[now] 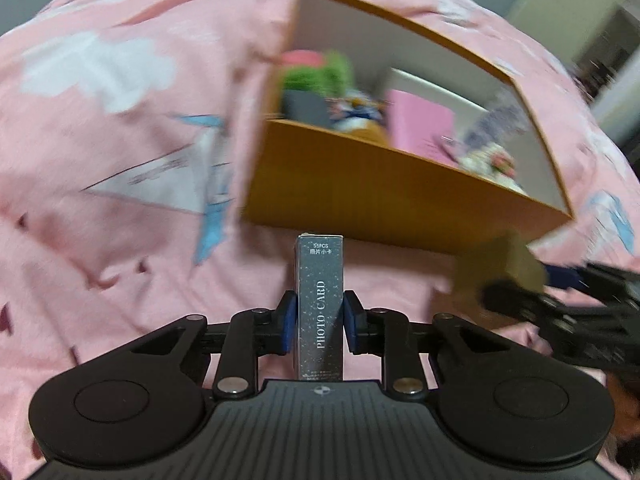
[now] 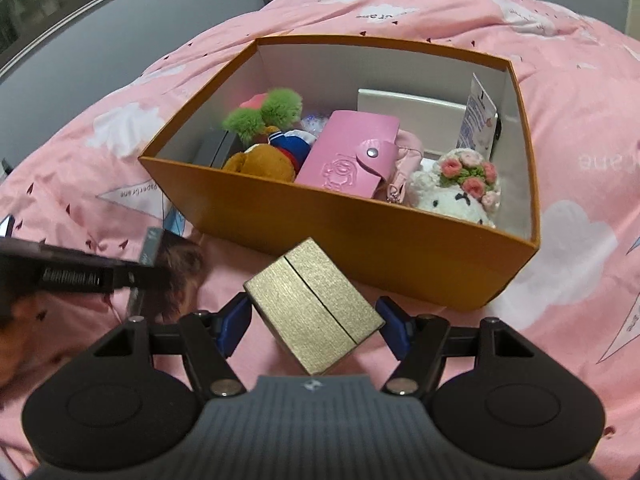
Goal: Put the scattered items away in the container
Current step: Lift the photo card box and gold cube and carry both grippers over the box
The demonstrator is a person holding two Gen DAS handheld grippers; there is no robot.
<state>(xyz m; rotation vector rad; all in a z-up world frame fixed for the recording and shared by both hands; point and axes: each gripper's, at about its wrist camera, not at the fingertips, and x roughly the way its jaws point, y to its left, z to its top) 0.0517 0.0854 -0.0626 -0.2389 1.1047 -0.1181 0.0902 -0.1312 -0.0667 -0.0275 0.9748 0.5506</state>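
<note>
Photo-card box [image 1: 320,304], slim, stiff, likely light, stands upright in the left claw [image 1: 320,320], pinched on its narrow sides; gold box [image 2: 314,312], rigid, sits cornerwise in the right claw [image 2: 314,322], gripped wide; orange container [image 2: 360,236] at twelve o'clock on the bed [image 2: 580,120].

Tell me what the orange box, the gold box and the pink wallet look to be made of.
Orange box: likely stiff cardboard, matte orange outside, plain white inside, with thin straight walls and crisp folded corners.
Gold box: probably paper-wrapped card, with a fine brushed metallic grain and a dark seam where the lid meets the base.
Pink wallet: looks like faux leather, smooth with a slight sheen, an embossed figure and a metal snap.
</note>
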